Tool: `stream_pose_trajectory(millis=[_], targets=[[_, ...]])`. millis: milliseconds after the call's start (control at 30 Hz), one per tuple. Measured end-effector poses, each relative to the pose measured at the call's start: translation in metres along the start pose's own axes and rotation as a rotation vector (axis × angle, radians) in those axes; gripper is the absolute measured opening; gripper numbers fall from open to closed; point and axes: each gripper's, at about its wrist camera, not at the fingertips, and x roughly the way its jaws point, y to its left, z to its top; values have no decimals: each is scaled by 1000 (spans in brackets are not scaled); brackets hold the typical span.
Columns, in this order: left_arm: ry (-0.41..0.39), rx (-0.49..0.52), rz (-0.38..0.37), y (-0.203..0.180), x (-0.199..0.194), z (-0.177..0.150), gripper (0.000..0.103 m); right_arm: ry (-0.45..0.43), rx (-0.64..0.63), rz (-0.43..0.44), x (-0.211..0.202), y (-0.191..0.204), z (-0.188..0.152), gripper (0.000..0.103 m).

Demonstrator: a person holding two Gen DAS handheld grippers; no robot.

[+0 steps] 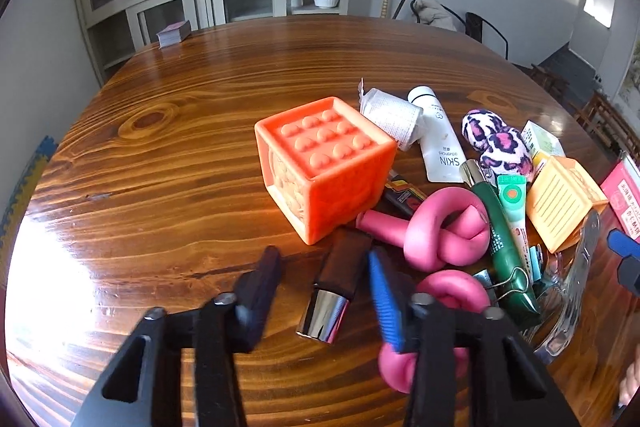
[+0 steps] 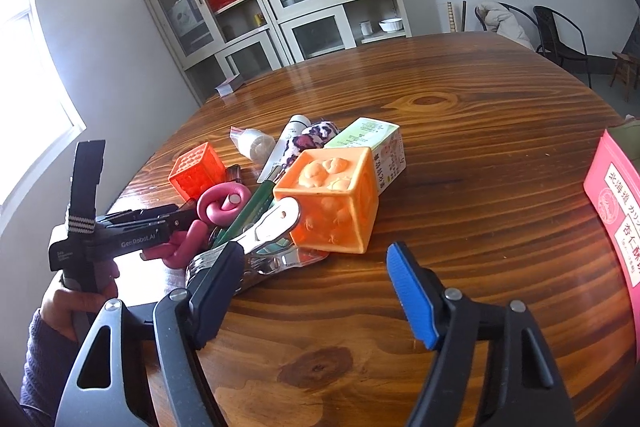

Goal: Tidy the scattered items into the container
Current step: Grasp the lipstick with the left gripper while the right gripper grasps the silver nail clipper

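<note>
My left gripper [image 1: 324,263] is open around a black and chrome lipstick [image 1: 334,291] that lies on the wooden table [image 1: 180,167]. Its blue pad is close to the lipstick's right side, and a gap shows on the left. Beyond it sit a red-orange cube [image 1: 324,167], a knotted pink foam rod [image 1: 444,231] and a green tube [image 1: 504,239]. My right gripper [image 2: 314,259] is open and holds nothing. Its left finger lies beside a chrome clip [image 2: 272,227], in front of a yellow-orange cube [image 2: 332,203]. A pink box [image 2: 616,227] stands at the right edge.
The pile also holds a white tube [image 1: 440,139], a leopard-print scrunchie [image 1: 496,139], a carton [image 2: 380,147] and a clear glass piece [image 1: 560,315]. A card deck [image 1: 174,33] lies at the far table edge. A hand [image 2: 76,299] grips the left tool. Cabinets and chairs stand behind.
</note>
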Motion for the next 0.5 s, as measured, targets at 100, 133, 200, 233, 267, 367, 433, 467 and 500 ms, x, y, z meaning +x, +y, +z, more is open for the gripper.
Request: stream_pose_trajectory(millis=[100, 133, 200, 233, 267, 367, 433, 467, 500], targets=[[-9, 10, 8, -6, -2, -2, 21, 4, -1, 1, 1, 0, -1, 73], [-11, -4, -6, -7, -4, -4, 21, 6, 2, 2, 1, -1, -1, 70], [-9, -33, -30, -9, -8, -7, 21, 10, 6, 4, 2, -2, -1, 65], [-11, -43, -34, -11, -10, -9, 21, 12, 8, 8, 2, -3, 0, 61], [-19, -49, -33, -13, -14, -11, 21, 14, 12, 13, 2, -3, 0, 60], [-69, -68, -21, -16, -31, -17, 21, 13, 21, 25, 2, -4, 0, 56], [-119, -106, -19, -12, -46, -19, 21, 12, 25, 29, 2, -5, 0, 55], [-141, -127, -18, -9, -52, -20, 21, 13, 28, 35, 2, -5, -1, 55], [-160, -148, -20, -5, -58, -20, 21, 15, 30, 42, 2, -5, -1, 55]])
